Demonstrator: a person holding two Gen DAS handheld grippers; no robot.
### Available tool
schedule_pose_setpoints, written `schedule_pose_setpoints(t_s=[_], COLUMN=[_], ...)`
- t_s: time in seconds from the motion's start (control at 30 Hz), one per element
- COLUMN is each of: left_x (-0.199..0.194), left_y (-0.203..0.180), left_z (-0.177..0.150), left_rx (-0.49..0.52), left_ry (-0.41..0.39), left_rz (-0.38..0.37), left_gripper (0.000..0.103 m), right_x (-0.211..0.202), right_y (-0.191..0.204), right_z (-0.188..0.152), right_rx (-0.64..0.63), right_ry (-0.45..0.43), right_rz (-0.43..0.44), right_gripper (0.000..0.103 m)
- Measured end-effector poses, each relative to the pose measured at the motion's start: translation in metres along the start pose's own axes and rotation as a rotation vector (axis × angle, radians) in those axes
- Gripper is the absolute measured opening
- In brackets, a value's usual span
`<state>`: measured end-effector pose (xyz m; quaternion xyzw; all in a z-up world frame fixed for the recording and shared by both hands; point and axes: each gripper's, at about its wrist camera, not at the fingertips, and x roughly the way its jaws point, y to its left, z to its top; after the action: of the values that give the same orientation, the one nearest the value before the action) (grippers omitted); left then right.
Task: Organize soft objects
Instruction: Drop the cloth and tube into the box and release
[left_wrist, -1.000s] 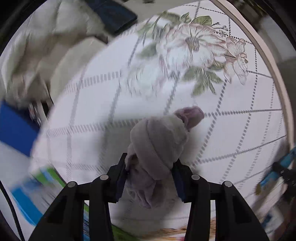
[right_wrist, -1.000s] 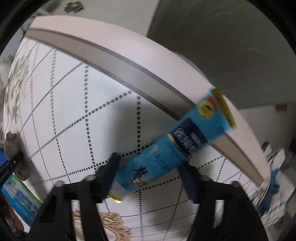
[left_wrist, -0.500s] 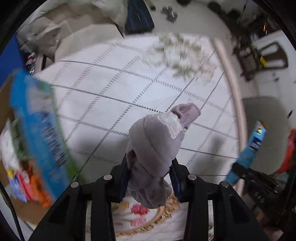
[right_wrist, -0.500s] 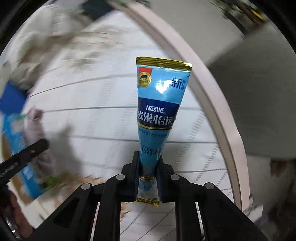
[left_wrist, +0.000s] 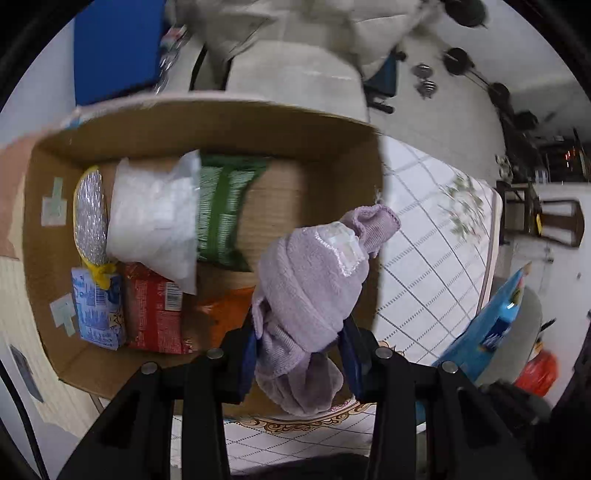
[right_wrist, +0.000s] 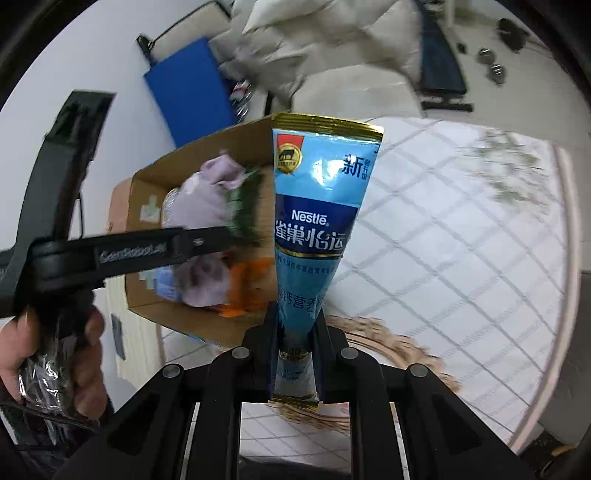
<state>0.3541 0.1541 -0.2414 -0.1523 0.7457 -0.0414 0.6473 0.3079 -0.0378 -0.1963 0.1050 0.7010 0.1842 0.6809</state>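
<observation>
Cardboard box (left_wrist: 229, 125) sits open below, crowded with a white plastic bag (left_wrist: 155, 221), a green packet (left_wrist: 221, 199), a red packet (left_wrist: 153, 310) and a blue carton (left_wrist: 96, 310). Left claw (left_wrist: 301, 354) hangs over the box's near corner, clamped on the rolled lilac cloth (left_wrist: 314, 288). Right claw (right_wrist: 295, 350), over the quilted mattress (right_wrist: 461, 240) just beside the box, pinches the blue Nestle pouch (right_wrist: 317, 206) upright.
</observation>
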Motion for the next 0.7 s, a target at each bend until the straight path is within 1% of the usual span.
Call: schedule_pose_setpoints(t_s=[0.03, 0.17, 0.3, 0.37, 0.43, 0.47, 0.5, 0.53, 0.57, 0.7], left_x=[0.0, 0.006, 0.018, 0.025, 0.026, 0.026, 0.025, 0.023, 0.021, 0.016], left_y=[0.002, 0.012, 0.014, 0.015, 0.017, 0.018, 0.019, 0.02, 0.021, 0.021], left_z=[0.002, 0.016, 0.03, 0.034, 0.036, 0.036, 0.037, 0.037, 0.037, 0.035], left_rx=[-0.008, -0.015, 0.0, -0.009, -0.025, -0.029, -0.032, -0.031, -0.026, -0.001], left_ry=[0.011, 0.042, 0.085, 0.107, 0.108, 0.106, 0.101, 0.092, 0.081, 0.051], left_rz=[-0.008, -0.021, 0.004, 0.005, -0.015, -0.018, -0.022, -0.019, -0.009, 0.039], left_gripper=[0.036, 0.036, 0.039, 0.04, 0.043, 0.049, 0.058, 0.062, 0.066, 0.066], right_x=[0.011, 0.046, 0.058, 0.064, 0.069, 0.069, 0.07, 0.069, 0.067, 0.06], right_y=[0.014, 0.04, 0.046, 0.048, 0.046, 0.044, 0.041, 0.039, 0.039, 0.038], right_z=[0.003, 0.018, 0.027, 0.03, 0.033, 0.034, 0.035, 0.035, 0.035, 0.034], right_rx=[0.0, -0.016, -0.023, -0.024, -0.016, -0.003, 0.005, 0.007, 0.006, 0.006], right_ry=[0.014, 0.052, 0.077, 0.095, 0.108, 0.11, 0.111, 0.108, 0.105, 0.098], right_rz=[-0.003, -0.041, -0.087, -0.12, -0.138, -0.134, -0.134, -0.137, -0.142, -0.158], right_gripper=[0.017, 0.017, 0.017, 0.019, 0.033, 0.051, 0.067, 0.07, 0.07, 0.071])
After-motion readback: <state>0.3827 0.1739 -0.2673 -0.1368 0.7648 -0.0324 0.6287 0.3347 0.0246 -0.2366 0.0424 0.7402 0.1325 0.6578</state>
